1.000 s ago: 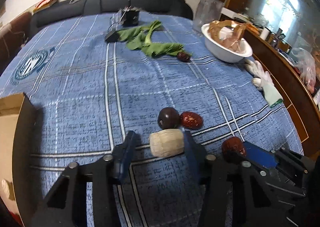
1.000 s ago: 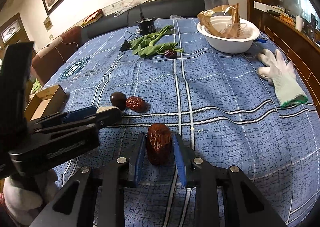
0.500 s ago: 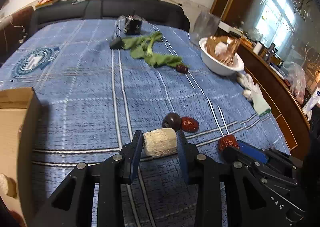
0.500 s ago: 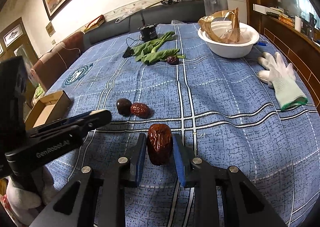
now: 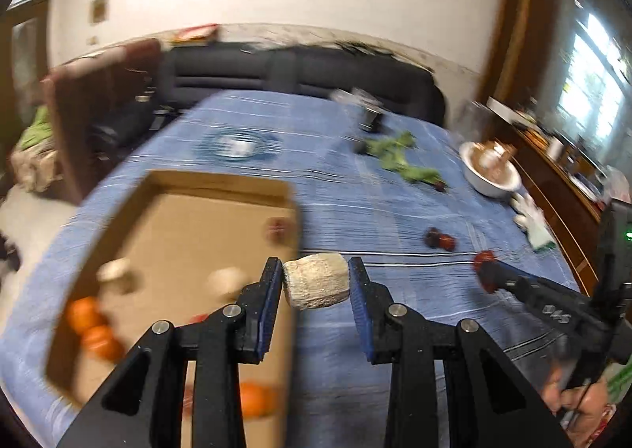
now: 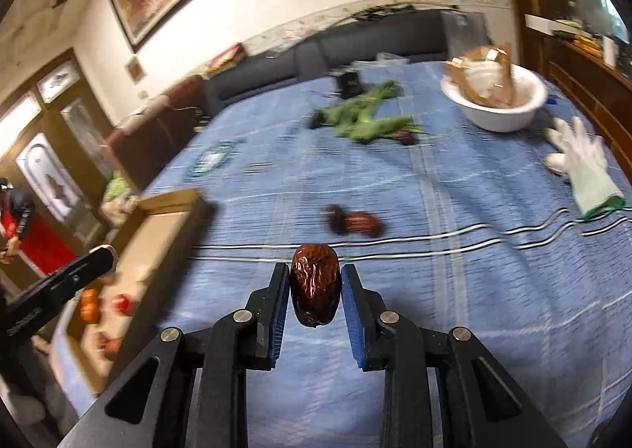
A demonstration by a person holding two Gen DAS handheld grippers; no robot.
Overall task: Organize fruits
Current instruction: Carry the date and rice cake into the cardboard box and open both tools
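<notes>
My left gripper (image 5: pixel 316 282) is shut on a pale, rough cylinder-shaped piece (image 5: pixel 317 281) and holds it in the air at the right edge of an open cardboard box (image 5: pixel 189 227). The box holds oranges (image 5: pixel 93 325) and other blurred fruit. My right gripper (image 6: pixel 315 288) is shut on a wrinkled red date (image 6: pixel 315 284), lifted above the blue cloth. The box also shows at the left of the right wrist view (image 6: pixel 158 219). A dark fruit and a red date (image 6: pixel 353 221) lie together on the cloth.
A white bowl (image 6: pixel 501 108) with brown paper stands at the far right. Green leaves (image 6: pixel 363 120) with a dark fruit beside them lie at the back. A white glove (image 6: pixel 580 167) lies near the table's right edge. A dark sofa runs behind the table.
Both grippers have lifted off the cloth with their pieces and swung left. The cardboard box now fills the left wrist view's left half. The left gripper closed on the pale piece earlier.
</notes>
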